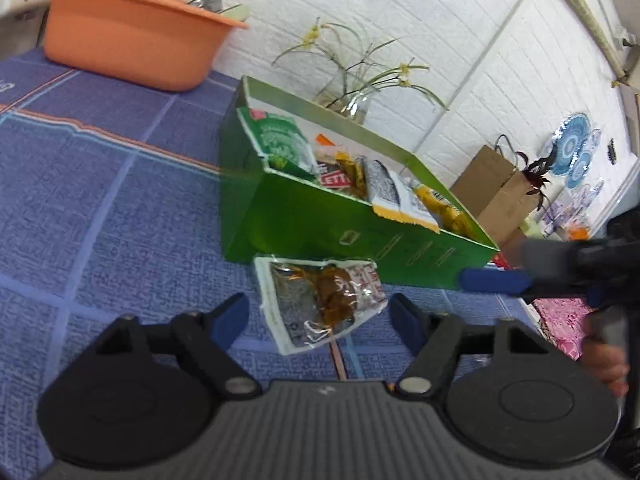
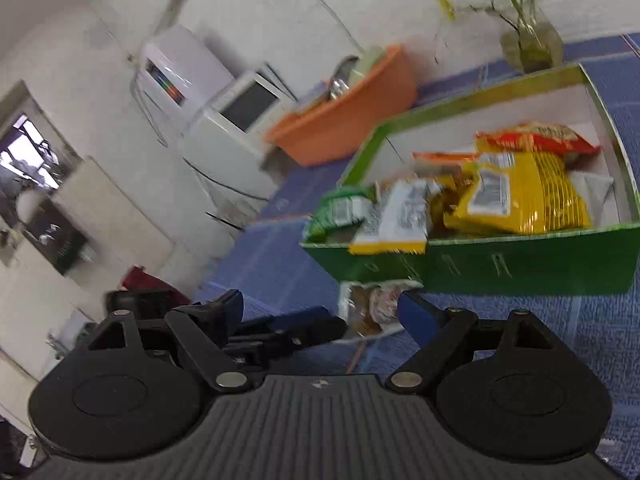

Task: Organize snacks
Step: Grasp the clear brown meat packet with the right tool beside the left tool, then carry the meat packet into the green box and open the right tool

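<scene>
- Left gripper (image 1: pixel 318 320), lower centre of the left wrist view: jaws spread wide, holding nothing, with the clear snack packet (image 1: pixel 320 304) lying flat between and just beyond its blue fingertips (image 1: pixel 230 316).
- Snack packet: on the cloth at mid-frame, its far edge against or just beside the front wall of the green box (image 1: pixel 304 220); which of the two cannot be told.
- Right gripper (image 2: pixel 320 312), lower centre of the right wrist view: jaws likewise apart and empty; in the left wrist view it enters from the right edge, near the box's front corner.
- Judged step: picking up the loose packet to join the others. A good grasp would take the packet by a sealed edge or across its narrow width, lift it clear of the box wall, then lay it flat in free space.
- Risk, as judged: the film looks thin and slippery, and a shallow pinch may slide off.
- Box contents: a green packet (image 1: pixel 280 144), a yellow bag (image 2: pixel 520 196) and others, several overhanging the rim.
- Surface: blue checked tablecloth (image 1: pixel 100 184).
- Room: orange basin (image 1: pixel 132 40) at upper left, vase of stems (image 1: pixel 354 104) behind the box, white brick-pattern wall (image 1: pixel 440 20).
</scene>
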A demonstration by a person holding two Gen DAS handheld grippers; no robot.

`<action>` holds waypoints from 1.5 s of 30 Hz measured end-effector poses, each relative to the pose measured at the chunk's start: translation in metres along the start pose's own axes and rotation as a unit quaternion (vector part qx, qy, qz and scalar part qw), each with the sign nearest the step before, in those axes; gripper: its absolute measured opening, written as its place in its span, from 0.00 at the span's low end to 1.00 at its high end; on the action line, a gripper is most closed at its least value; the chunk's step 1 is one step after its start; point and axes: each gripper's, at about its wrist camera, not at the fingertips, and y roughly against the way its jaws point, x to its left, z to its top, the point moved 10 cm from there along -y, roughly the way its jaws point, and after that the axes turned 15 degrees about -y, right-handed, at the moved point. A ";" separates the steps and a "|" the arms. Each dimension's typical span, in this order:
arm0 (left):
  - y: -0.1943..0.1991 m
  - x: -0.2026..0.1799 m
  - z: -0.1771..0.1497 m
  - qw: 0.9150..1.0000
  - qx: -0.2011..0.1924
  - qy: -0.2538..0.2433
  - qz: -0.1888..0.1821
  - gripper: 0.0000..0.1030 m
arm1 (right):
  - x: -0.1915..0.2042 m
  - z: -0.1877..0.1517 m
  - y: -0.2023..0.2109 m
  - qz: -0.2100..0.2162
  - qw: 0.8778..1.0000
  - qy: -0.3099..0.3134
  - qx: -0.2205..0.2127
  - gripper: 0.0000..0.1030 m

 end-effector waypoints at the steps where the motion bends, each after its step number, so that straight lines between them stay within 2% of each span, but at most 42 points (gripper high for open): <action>1: -0.002 -0.003 0.000 1.000 -0.004 -0.009 -0.005 0.90 | -0.007 -0.001 -0.008 -0.021 1.000 -0.004 -0.007 1.00; 5: -0.010 -0.015 -0.003 0.997 -0.003 -0.073 0.018 0.90 | -0.029 -0.008 -0.032 -0.098 0.995 0.004 -0.031 1.00; 7: -0.013 -0.016 -0.002 0.997 0.000 -0.074 0.021 0.90 | -0.026 -0.009 -0.036 -0.095 0.994 0.032 -0.050 1.00; 10: -0.016 -0.016 0.000 0.997 0.000 -0.074 0.023 0.90 | -0.022 -0.008 -0.043 -0.082 0.995 0.025 -0.050 1.00; 12: -0.017 -0.019 -0.002 0.995 0.006 -0.088 0.038 0.87 | -0.022 -0.008 -0.046 -0.082 0.995 0.015 -0.048 0.73; 13: -0.016 -0.020 -0.003 0.994 0.009 -0.096 0.049 0.77 | -0.021 -0.007 -0.046 -0.086 0.995 0.023 -0.054 0.73; 15: -0.013 -0.018 -0.003 0.994 0.008 -0.093 0.065 0.49 | -0.016 -0.007 -0.041 -0.082 0.993 0.038 -0.070 0.62; 18: -0.004 -0.016 0.003 0.997 -0.009 -0.065 0.038 0.37 | -0.003 -0.006 -0.032 -0.073 0.991 0.071 -0.090 0.52; 19: -0.002 -0.016 0.003 0.998 -0.012 -0.055 0.024 0.35 | 0.003 -0.005 -0.030 -0.069 0.989 0.081 -0.098 0.50; 20: 0.000 -0.017 0.003 0.999 -0.012 -0.048 0.018 0.35 | 0.008 -0.004 -0.028 -0.063 0.989 0.085 -0.105 0.45; 21: 0.001 -0.019 0.003 0.999 -0.016 -0.049 0.014 0.29 | 0.013 -0.004 -0.026 -0.056 0.989 0.088 -0.108 0.38; 23: 0.004 -0.027 0.005 0.998 -0.021 -0.058 0.003 0.30 | 0.024 -0.006 -0.024 -0.033 0.990 0.091 -0.101 0.37; 26: 0.002 -0.032 0.004 0.997 -0.016 -0.077 0.012 0.30 | 0.035 -0.008 -0.023 -0.023 0.989 0.112 -0.098 0.24; 32: -0.001 -0.026 0.000 0.998 -0.007 -0.060 0.015 0.30 | 0.034 -0.010 -0.030 -0.021 0.991 0.106 -0.083 0.25; 33: -0.001 -0.024 -0.001 0.998 -0.004 -0.057 0.017 0.30 | 0.033 -0.010 -0.031 -0.020 0.992 0.099 -0.076 0.38; 34: -0.003 -0.023 -0.003 0.998 0.002 -0.055 0.017 0.30 | 0.029 -0.010 -0.031 -0.022 0.994 0.081 -0.075 0.44; 35: -0.005 -0.023 -0.004 0.998 0.008 -0.052 0.015 0.30 | 0.025 -0.009 -0.033 -0.019 0.995 0.062 -0.072 0.63; 36: -0.007 -0.024 -0.005 0.998 0.009 -0.053 0.014 0.29 | 0.022 -0.010 -0.035 -0.014 0.997 0.042 -0.061 0.89; 37: -0.007 -0.025 -0.005 0.998 0.009 -0.058 0.014 0.29 | 0.019 -0.013 -0.039 -0.013 0.998 0.028 -0.053 0.93; 39: -0.008 -0.027 -0.006 0.998 0.010 -0.064 0.013 0.29 | 0.013 -0.016 -0.046 -0.022 0.998 0.021 -0.049 0.93; 40: -0.009 -0.027 -0.006 0.998 0.010 -0.066 0.015 0.29 | 0.012 -0.017 -0.048 -0.029 0.998 0.027 -0.053 0.88; 41: -0.009 -0.027 -0.006 0.998 0.009 -0.066 0.017 0.29 | 0.012 -0.017 -0.049 -0.033 0.997 0.039 -0.062 0.62; 42: -0.008 -0.026 -0.006 0.998 0.009 -0.066 0.019 0.29 | 0.012 -0.017 -0.048 -0.037 0.996 0.049 -0.066 0.59; 45: -0.006 -0.027 -0.005 0.998 0.003 -0.067 0.016 0.29 | 0.016 -0.016 -0.045 -0.033 0.996 0.051 -0.071 0.58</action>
